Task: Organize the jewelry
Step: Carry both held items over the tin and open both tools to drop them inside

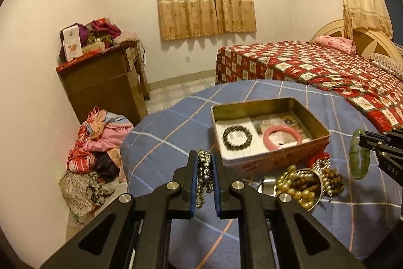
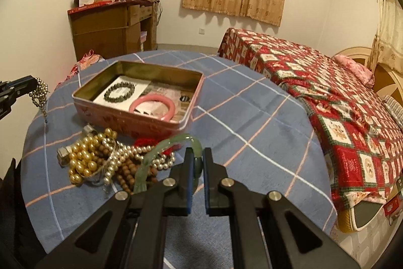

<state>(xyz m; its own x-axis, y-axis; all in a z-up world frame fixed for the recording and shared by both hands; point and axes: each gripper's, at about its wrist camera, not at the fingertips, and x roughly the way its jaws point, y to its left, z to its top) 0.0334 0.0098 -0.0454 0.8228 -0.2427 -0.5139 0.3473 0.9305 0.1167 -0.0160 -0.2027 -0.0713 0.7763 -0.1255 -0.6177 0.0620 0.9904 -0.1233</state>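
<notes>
At lower centre, the left tongs (image 1: 205, 174) are clamped on a silver metallic bead strand (image 1: 204, 168). The right tongs (image 2: 197, 164) grip a translucent green jade bangle (image 2: 176, 143). Both hang above the blue plaid counter (image 2: 252, 117), near the open pink rectangular tin (image 1: 277, 160) mid-frame.

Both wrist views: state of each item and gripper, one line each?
Left gripper: shut on silver bead strand, lifted.
Right gripper: shut on green bangle, lifted.
Tin box: open, no lid on.
Dark bead bracelet: flat in tin.
Pink bangle: flat in tin.
Bead pile: tangled on tablecloth, outside tin.
</notes>
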